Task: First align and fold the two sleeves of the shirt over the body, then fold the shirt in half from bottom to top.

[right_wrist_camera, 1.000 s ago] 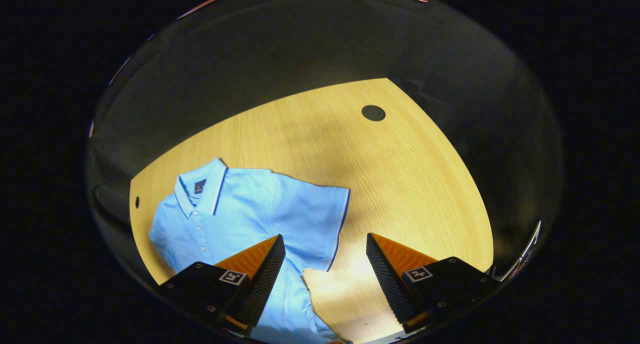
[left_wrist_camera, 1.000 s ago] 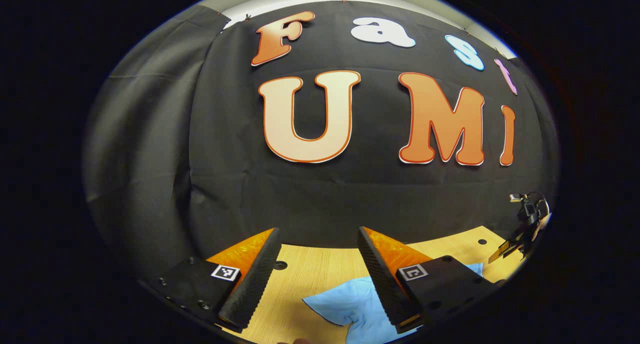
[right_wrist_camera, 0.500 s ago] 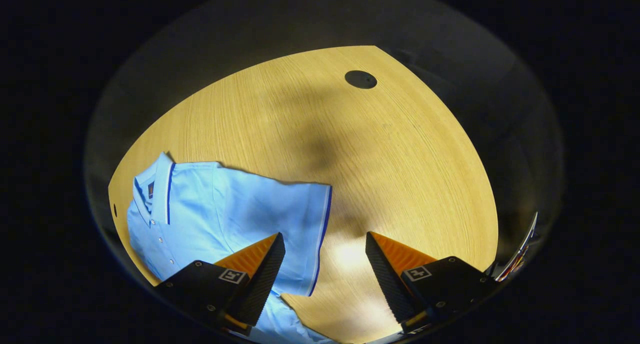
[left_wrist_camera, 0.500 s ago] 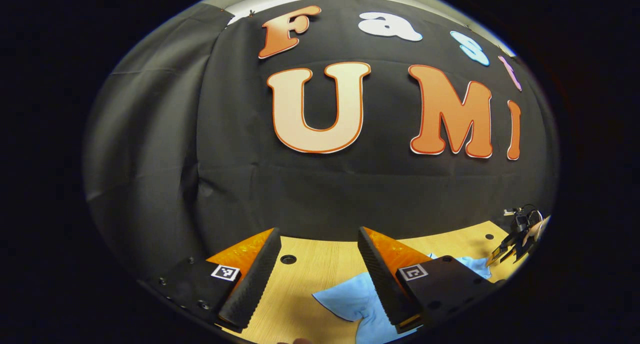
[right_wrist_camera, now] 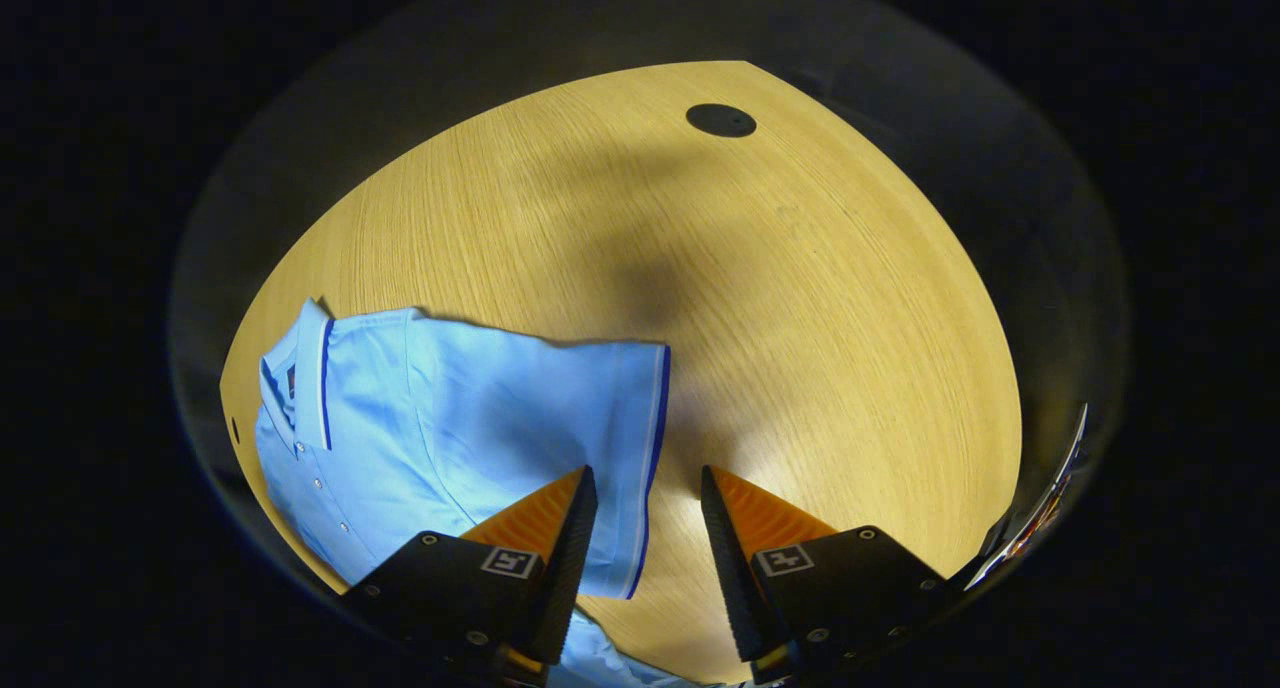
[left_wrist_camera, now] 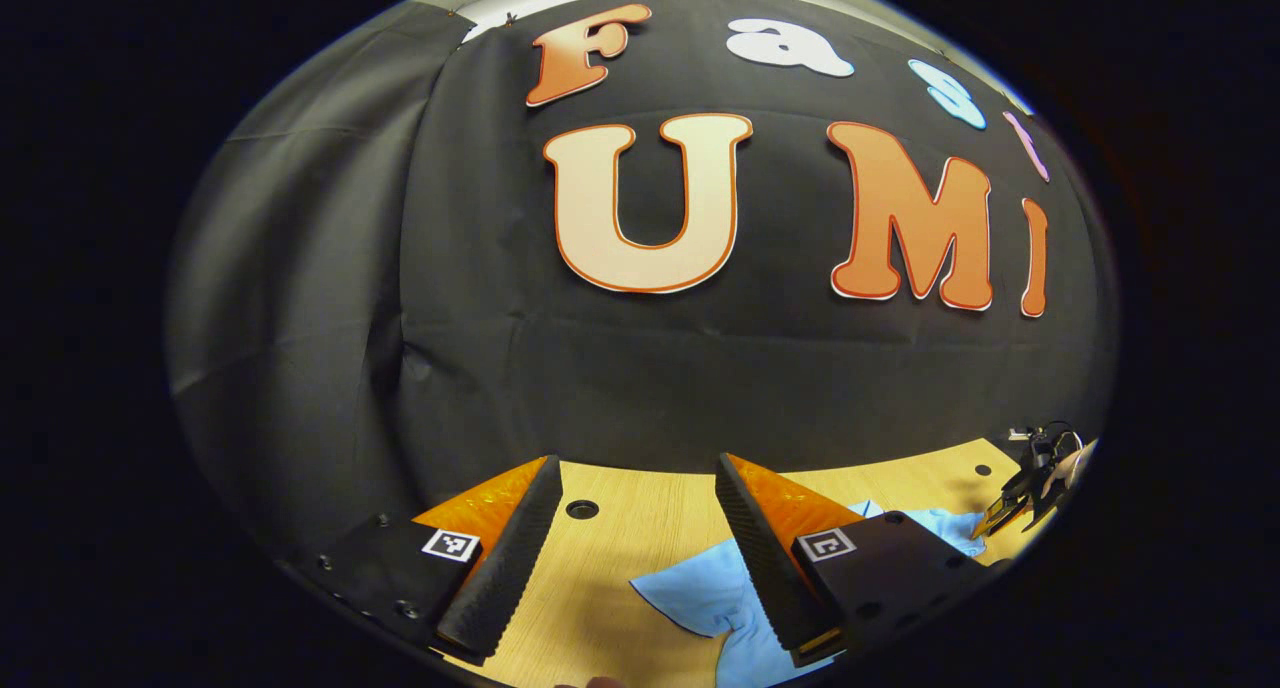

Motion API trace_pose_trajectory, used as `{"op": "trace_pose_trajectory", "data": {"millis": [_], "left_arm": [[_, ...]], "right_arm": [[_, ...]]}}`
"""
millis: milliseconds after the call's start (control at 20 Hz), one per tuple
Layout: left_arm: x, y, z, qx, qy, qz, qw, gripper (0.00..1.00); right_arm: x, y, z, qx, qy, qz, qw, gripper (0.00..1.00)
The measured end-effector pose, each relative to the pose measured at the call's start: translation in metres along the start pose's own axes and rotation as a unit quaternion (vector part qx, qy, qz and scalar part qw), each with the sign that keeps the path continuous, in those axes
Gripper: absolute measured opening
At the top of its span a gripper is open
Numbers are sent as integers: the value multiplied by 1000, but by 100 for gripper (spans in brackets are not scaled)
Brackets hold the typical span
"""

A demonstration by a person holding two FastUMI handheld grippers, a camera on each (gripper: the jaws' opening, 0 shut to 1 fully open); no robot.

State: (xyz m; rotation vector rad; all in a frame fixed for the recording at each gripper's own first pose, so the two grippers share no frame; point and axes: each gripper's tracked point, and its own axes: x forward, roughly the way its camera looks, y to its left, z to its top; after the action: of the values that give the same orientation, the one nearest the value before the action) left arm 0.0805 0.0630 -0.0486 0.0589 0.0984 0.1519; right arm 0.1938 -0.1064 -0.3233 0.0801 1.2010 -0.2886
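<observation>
Shirt (right_wrist_camera: 440, 418): light blue polo, dark blue and white trim on collar (right_wrist_camera: 312, 373) and sleeve (right_wrist_camera: 600, 438) cuff, white buttons down placket. Lies flat, front up, toward left edge of tabletop (right_wrist_camera: 800, 318) in right gripper view. 1 sleeve spread outward, cuff straight. In left gripper view, other sleeve (left_wrist_camera: 690, 593) rumpled on wood.

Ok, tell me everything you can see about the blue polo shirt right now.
The light blue polo shirt lies flat on the wooden table, front up, with a collar edged in a dark blue line, a row of small buttons and a small dark tag inside the neck. Its short sleeve is spread outward, cuff trimmed white and dark blue. The cloth looks soft, lightly creased. The right gripper hovers open over the cuff; the left gripper is open above the other sleeve.
</observation>
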Motion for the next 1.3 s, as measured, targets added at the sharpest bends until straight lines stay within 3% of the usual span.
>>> {"op": "trace_pose_trajectory", "data": {"millis": [200, 250, 350, 450, 650, 900, 1300], "left_arm": [[1, -2, -5, -6, 6, -2, 1000, 100], [0, -1, -7, -8, 6, -2, 1000, 100], [-2, -1, -8, -9, 7, -1, 1000, 100], [-1, 5, -10, -10, 11, 1, 1000, 99], [-5, 22, -16, -6, 18, 14, 1000, 99], [-10, 30, -15, -4, 14, 11, 1000, 100], [-11, 37, -17, -6, 15, 0, 1000, 100]], "right_arm": [[-2, 5, -3, 11, -2, -5, 1000, 44], [-2, 4, -4, 12, -6, -6, 1000, 19], [-4, 5, -3, -2, -17, -9, 1000, 5], [-9, 11, -5, -7, -22, -6, 1000, 1], [-45, 33, 11, -43, -85, 11, 995, 1], [-94, 79, 20, -120, -153, 25, 981, 0], [-117, 166, -17, -188, -151, 93, 966, 0]]}}
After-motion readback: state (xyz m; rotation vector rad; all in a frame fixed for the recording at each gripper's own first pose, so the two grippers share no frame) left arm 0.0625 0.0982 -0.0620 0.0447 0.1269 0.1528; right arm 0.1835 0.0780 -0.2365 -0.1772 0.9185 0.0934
